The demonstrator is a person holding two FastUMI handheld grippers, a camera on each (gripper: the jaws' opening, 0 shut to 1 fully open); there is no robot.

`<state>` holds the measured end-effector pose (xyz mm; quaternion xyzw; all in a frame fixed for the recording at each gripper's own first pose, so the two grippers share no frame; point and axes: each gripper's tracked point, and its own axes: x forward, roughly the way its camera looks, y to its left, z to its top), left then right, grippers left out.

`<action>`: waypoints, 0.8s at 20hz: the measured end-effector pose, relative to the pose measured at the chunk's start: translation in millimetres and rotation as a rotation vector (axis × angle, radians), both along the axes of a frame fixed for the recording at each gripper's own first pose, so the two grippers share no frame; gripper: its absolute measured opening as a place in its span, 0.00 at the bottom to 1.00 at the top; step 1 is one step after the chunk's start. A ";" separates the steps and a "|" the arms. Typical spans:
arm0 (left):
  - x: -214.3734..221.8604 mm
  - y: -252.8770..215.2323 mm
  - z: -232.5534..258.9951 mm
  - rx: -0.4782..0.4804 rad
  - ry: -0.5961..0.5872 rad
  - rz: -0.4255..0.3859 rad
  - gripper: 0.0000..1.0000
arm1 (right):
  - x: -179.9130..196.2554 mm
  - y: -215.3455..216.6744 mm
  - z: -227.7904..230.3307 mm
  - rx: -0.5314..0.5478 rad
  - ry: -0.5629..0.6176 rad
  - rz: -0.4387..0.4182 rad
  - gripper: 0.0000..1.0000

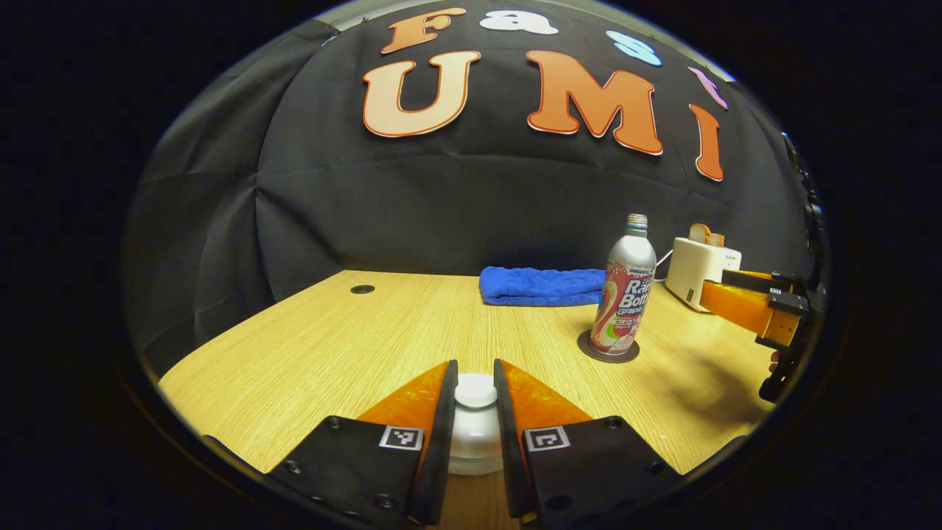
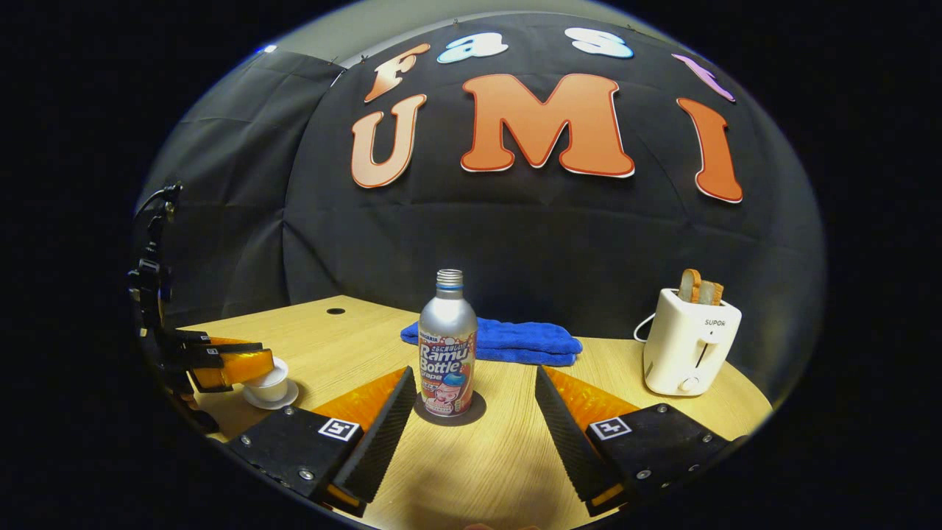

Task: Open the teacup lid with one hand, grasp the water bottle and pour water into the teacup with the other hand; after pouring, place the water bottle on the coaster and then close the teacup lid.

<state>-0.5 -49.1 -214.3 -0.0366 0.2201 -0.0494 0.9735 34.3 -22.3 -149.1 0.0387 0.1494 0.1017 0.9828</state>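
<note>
In the left gripper view, the left gripper (image 1: 475, 412) has its fingers (image 1: 440, 434) drawn close on either side of the white knob of the teacup lid (image 1: 475, 392), pinching it; the lid sits on the white teacup (image 1: 475, 449) low between them, at 6 o'clock in the view. In the right gripper view the same gripper (image 2: 221, 368) sits over the teacup (image 2: 267, 383), which stands on a white saucer (image 2: 271, 400) at about 8 o'clock on the tabletop (image 2: 500, 456).

The right gripper (image 2: 471, 419) has its fingers (image 2: 383, 430) spread wide, touching nothing. The water bottle (image 2: 447, 346) stands upright on the dark round coaster (image 2: 475, 408) just ahead of the gap between them, apart from both fingers. In the left gripper view the bottle (image 1: 624, 291) and coaster (image 1: 585, 344) lie at about 2 o'clock, with the right gripper (image 1: 751, 302) beyond them at 3 o'clock.

Behind the bottle, a folded blue towel (image 2: 508, 342) lies near the far edge of the tabletop. A white toaster (image 2: 688, 346) with bread slices in its slots stands at 3 o'clock in the right gripper view. A small dark round hole (image 2: 335, 311) marks the tabletop at 10 o'clock.
</note>
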 end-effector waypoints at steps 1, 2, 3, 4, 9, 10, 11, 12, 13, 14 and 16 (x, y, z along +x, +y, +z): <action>-2.2 -1.2 -3.2 0.005 0.009 -0.006 0.33 | -1.8 -1.0 1.2 0.000 -0.003 -0.002 0.98; -2.0 0.1 -2.6 0.010 0.006 -0.006 0.36 | -2.9 -2.3 3.9 0.000 -0.010 -0.006 0.98; -1.2 0.0 -0.1 0.009 0.001 -0.008 0.40 | -4.3 -2.8 7.4 -0.001 -0.019 -0.009 0.98; -1.2 0.3 0.5 0.012 -0.002 -0.007 0.38 | -4.4 -4.5 11.3 -0.004 -0.028 -0.014 0.98; 6.7 2.9 30.6 0.038 -0.097 -0.005 0.54 | -10.5 -9.2 36.7 0.003 -0.088 -0.032 0.98; 7.9 2.0 38.2 0.045 -0.115 -0.008 0.57 | -11.3 -10.6 42.8 0.004 -0.101 -0.038 0.98; 9.0 -1.0 45.1 0.051 -0.129 -0.016 0.60 | -12.7 -12.4 47.7 0.003 -0.112 -0.046 0.97; 9.4 -4.4 53.1 0.056 -0.139 -0.028 0.59 | -13.3 -13.9 54.8 0.001 -0.125 -0.052 0.97; 10.9 -7.1 61.2 0.059 -0.155 -0.035 0.61 | -14.9 -16.0 60.4 -0.002 -0.140 -0.057 0.97; 13.6 -9.1 73.3 0.053 -0.178 -0.044 0.65 | -16.5 -16.5 66.3 -0.005 -0.153 -0.059 0.97; 14.6 -12.2 99.9 0.044 -0.224 -0.047 0.66 | -19.3 -16.2 82.8 -0.015 -0.189 -0.064 0.97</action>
